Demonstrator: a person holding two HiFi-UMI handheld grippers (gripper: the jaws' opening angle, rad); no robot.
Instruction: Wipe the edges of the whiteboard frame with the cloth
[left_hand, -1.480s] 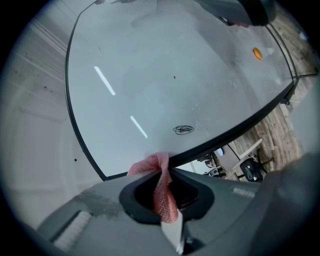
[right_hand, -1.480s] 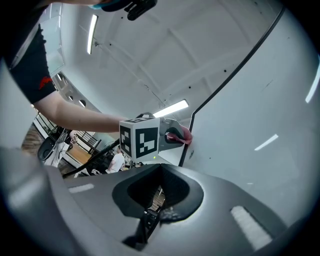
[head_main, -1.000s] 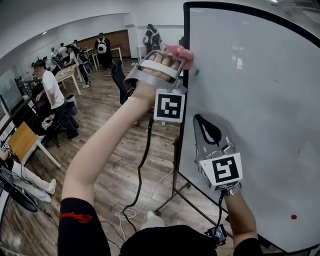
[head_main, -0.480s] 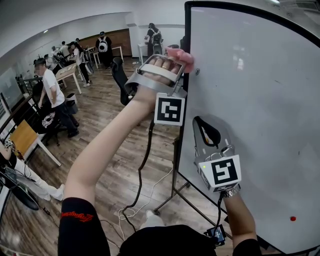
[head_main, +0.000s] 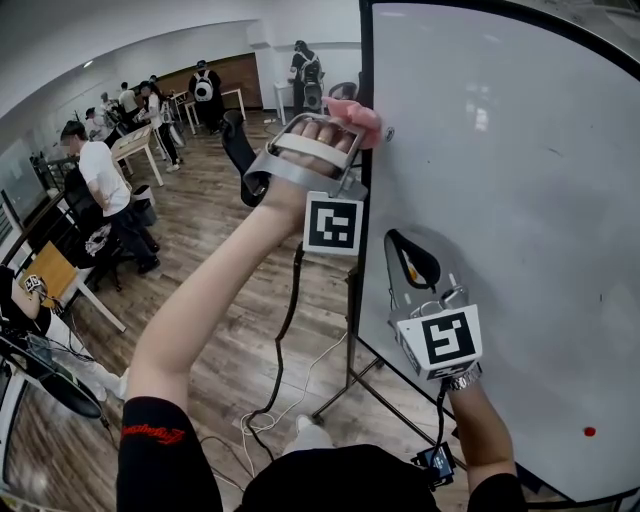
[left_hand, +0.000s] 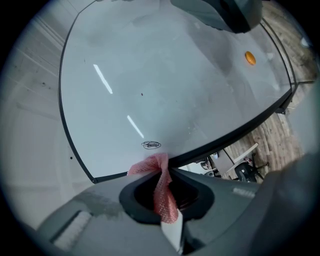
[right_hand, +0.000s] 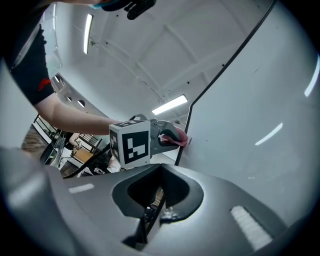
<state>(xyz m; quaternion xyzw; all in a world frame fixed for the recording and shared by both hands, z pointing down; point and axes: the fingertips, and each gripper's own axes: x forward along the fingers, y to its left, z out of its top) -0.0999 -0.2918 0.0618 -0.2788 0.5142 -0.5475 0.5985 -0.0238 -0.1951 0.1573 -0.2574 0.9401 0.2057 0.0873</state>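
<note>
The whiteboard (head_main: 500, 200) stands at the right, with its black frame (head_main: 362, 60) running down its left side. My left gripper (head_main: 345, 118) is raised and shut on a pink cloth (head_main: 356, 112), which presses against that left edge. In the left gripper view the cloth (left_hand: 162, 192) hangs pinched between the jaws and touches the frame (left_hand: 220, 141). My right gripper (head_main: 405, 250) sits lower, close to the board face, shut with nothing in it. The right gripper view shows its closed jaws (right_hand: 150, 212), the left gripper's marker cube (right_hand: 130, 142), the cloth (right_hand: 180, 137) and the frame (right_hand: 230, 55).
The board's stand legs (head_main: 350, 370) and a black cable (head_main: 285, 330) are on the wooden floor below. A small red magnet (head_main: 588, 432) sits low on the board. Desks (head_main: 135, 145) and several people (head_main: 100, 180) fill the room at left.
The left gripper and cloth have shifted only slightly along the frame's left edge. The right gripper has stayed in place near the board.
</note>
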